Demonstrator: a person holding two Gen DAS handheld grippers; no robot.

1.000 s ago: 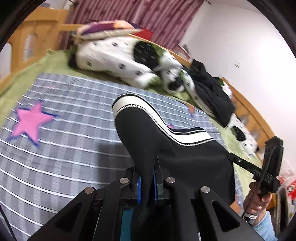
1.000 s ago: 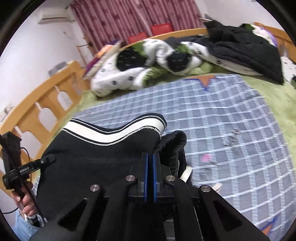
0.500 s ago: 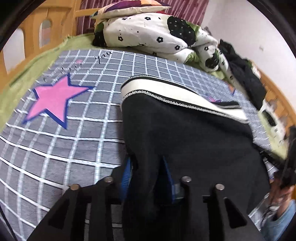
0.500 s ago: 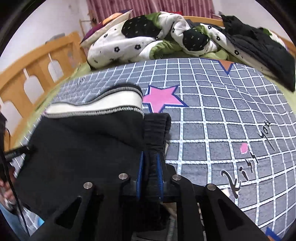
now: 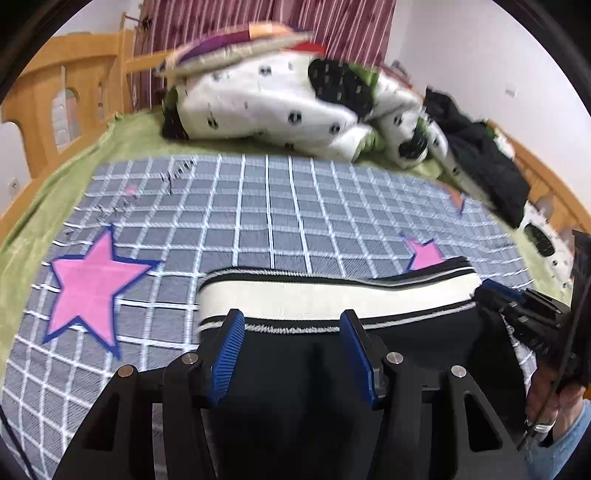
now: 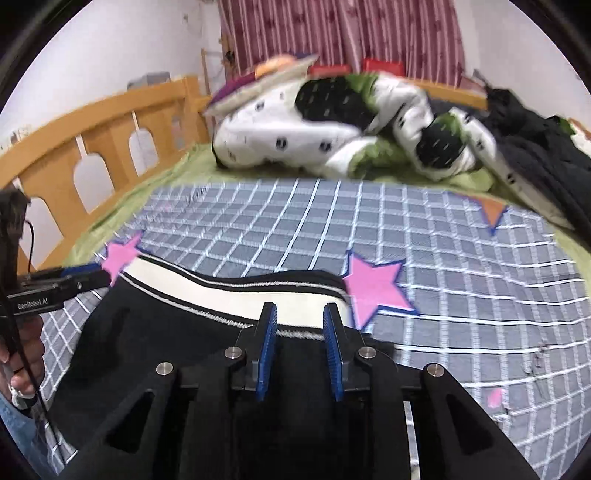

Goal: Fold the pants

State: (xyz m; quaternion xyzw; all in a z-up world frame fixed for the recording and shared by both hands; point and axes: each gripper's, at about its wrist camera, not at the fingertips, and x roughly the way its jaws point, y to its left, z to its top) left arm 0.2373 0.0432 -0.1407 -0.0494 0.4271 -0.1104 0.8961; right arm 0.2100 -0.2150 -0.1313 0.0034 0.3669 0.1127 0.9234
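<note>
Pants (image 5: 332, 369) lay on the checked blanket (image 5: 277, 214) of the bed, white cuff band (image 5: 332, 295) up front; soft, limp knit, best pinched at folded corners. Left hand-held gripper (image 5: 291, 343) and right hand-held gripper (image 6: 300, 338) were both opening, cloth released beneath.

Open checked blanket (image 5: 280, 206) ahead; rumpled duvet (image 5: 280, 99) beyond.

Wooden bed frame (image 6: 92, 122), maroon curtains (image 6: 332, 33), white walls (image 5: 480, 55).

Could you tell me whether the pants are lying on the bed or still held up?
Lying on the bed: the pants rest flat on the blanket, between both opening claws.
</note>
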